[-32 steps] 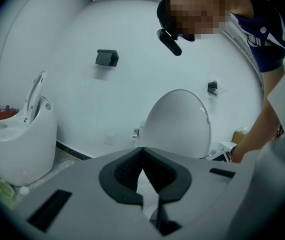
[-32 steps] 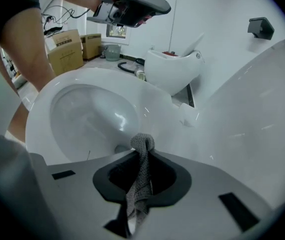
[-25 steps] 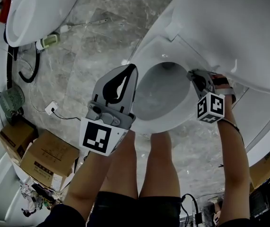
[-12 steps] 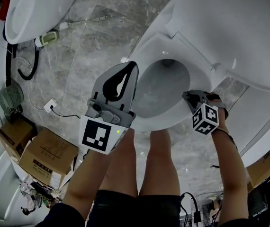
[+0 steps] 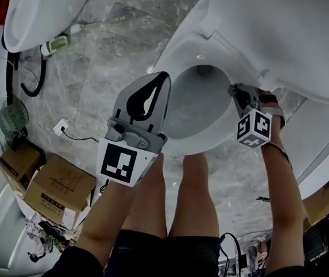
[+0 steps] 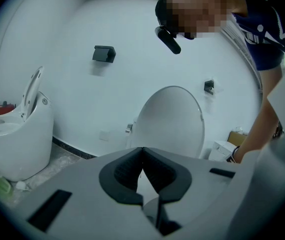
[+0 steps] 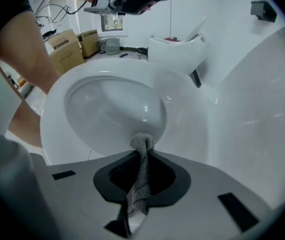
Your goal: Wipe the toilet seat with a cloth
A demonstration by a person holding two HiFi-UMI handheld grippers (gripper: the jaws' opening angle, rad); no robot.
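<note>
Wiping seems under way – the right claw (image 7: 141,153), grasping the cloth (image 7: 140,181), meets the toilet seat (image 7: 52,121) at its right rim and should next sweep along it – left claw (image 6: 142,151) clenched, empty.

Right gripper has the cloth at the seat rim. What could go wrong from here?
1. Only a small knot of the grey knitted cloth pokes past the right gripper, so its hard tips may scrape the white toilet seat instead of wiping it.
2. The pinched strip is thin and sits beside the open toilet bowl; if it slips, it could drop in.
</note>
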